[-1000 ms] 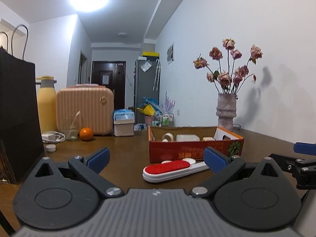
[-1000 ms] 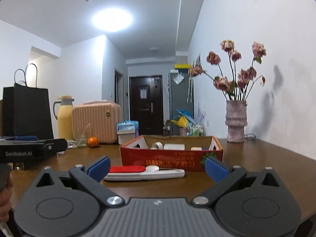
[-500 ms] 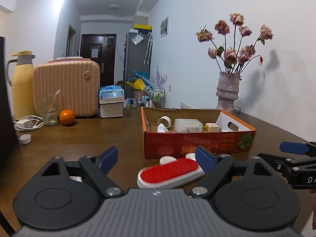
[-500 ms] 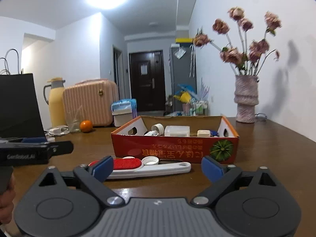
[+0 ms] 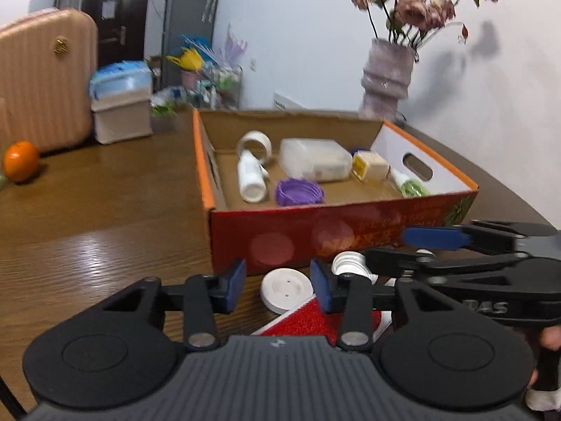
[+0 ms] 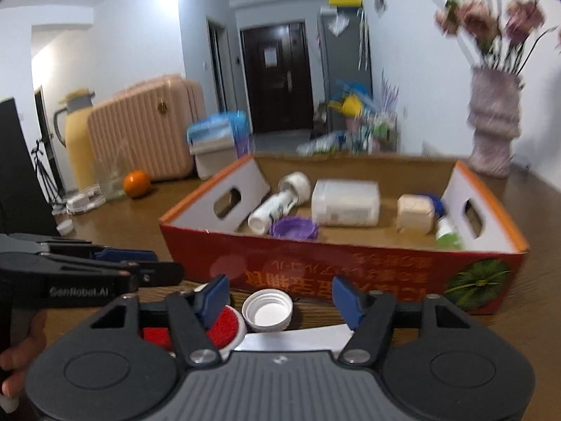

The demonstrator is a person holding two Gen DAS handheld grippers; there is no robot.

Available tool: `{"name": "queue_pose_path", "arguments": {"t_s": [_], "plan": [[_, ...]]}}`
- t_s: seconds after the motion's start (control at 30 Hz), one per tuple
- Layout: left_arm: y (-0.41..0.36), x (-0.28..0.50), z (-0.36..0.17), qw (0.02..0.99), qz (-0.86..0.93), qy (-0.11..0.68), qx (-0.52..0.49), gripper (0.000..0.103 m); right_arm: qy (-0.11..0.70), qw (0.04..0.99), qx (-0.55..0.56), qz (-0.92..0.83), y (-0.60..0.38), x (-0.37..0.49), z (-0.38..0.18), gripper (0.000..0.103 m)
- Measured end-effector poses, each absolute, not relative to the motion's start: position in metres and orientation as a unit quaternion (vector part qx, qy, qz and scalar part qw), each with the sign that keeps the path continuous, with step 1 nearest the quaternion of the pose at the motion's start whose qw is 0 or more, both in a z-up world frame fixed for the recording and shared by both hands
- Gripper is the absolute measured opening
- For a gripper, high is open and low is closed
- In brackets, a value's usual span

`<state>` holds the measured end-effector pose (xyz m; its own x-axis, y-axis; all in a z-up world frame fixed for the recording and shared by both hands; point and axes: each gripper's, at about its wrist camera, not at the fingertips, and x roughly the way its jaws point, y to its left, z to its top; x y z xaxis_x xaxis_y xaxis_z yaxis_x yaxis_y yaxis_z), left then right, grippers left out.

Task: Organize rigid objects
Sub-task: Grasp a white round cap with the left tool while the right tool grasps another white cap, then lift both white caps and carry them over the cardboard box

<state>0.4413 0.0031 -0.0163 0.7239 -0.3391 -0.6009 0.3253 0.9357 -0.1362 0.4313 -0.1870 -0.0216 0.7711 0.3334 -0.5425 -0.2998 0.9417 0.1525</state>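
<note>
Low in the left wrist view the left hand-held gripper [image 5: 277, 284] is open, its blue pads spread with a flat white cap [image 5: 287, 289] lying on the counter [image 5: 87, 210] between them. Below that cap, at the bottom centre, the red face of a lint brush [image 5: 315, 319] shows, partly hidden by the gripper body. A second, ribbed white cap [image 5: 350, 263] sits just right of the first, close to the front wall of the red box [image 5: 315, 238]. In the right wrist view the right hand-held gripper [image 6: 280, 296] is open too, with an upturned white cap [image 6: 268, 310] between its fingers, the brush's red pad [image 6: 226, 321] beside it at lower left and the white handle [image 6: 294, 338] running along the bottom. The box fills the middle of both frames and holds a purple lid [image 5: 298, 191], a white bottle [image 5: 250, 177], a tape roll [image 5: 254, 145], a clear tub [image 5: 315, 163], a small cream block [image 5: 370, 166] and a green-tipped bottle [image 5: 408, 184]. An orange [image 5: 21, 159] lies at the left edge, by a pink case [image 5: 45, 77]; a vase [image 5: 385, 77] stands upper right.
</note>
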Motion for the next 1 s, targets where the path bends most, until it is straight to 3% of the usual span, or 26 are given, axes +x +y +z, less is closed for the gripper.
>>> {"name": "queue_pose_path", "arguments": {"t_s": [0.1, 0.27, 0.37, 0.43, 0.47, 0.67, 1.0], "plan": [[-0.004, 0.452, -0.025, 0.921, -0.183, 0.343, -0.003, 0.042, 0.314, 0.935, 0.019, 0.164, -0.180, 0.444, -0.036, 0.049], [-0.005, 0.461, -0.037, 0.907, -0.202, 0.369, -0.013, 0.044, 0.332, 0.929, 0.025, 0.161, -0.182, 0.452, -0.050, 0.046], [-0.013, 0.455, -0.039, 0.910, -0.207, 0.359, 0.011, 0.043, 0.327, 0.932, 0.024, 0.156, -0.183, 0.453, -0.055, 0.036], [-0.018, 0.452, -0.040, 0.912, -0.209, 0.352, 0.021, 0.040, 0.325, 0.932, 0.025, 0.161, -0.183, 0.452, -0.056, 0.011], [-0.020, 0.450, -0.041, 0.913, -0.210, 0.349, 0.022, 0.040, 0.324, 0.931, 0.027, 0.164, -0.183, 0.452, -0.057, 0.009], [-0.019, 0.444, -0.037, 0.916, -0.204, 0.344, 0.019, 0.039, 0.315, 0.935, 0.006, 0.161, -0.178, 0.445, -0.052, 0.006], [0.001, 0.376, 0.024, 0.958, -0.157, 0.239, -0.004, 0.039, 0.251, 0.958, -0.003, 0.139, -0.208, 0.388, -0.002, 0.005]]}}
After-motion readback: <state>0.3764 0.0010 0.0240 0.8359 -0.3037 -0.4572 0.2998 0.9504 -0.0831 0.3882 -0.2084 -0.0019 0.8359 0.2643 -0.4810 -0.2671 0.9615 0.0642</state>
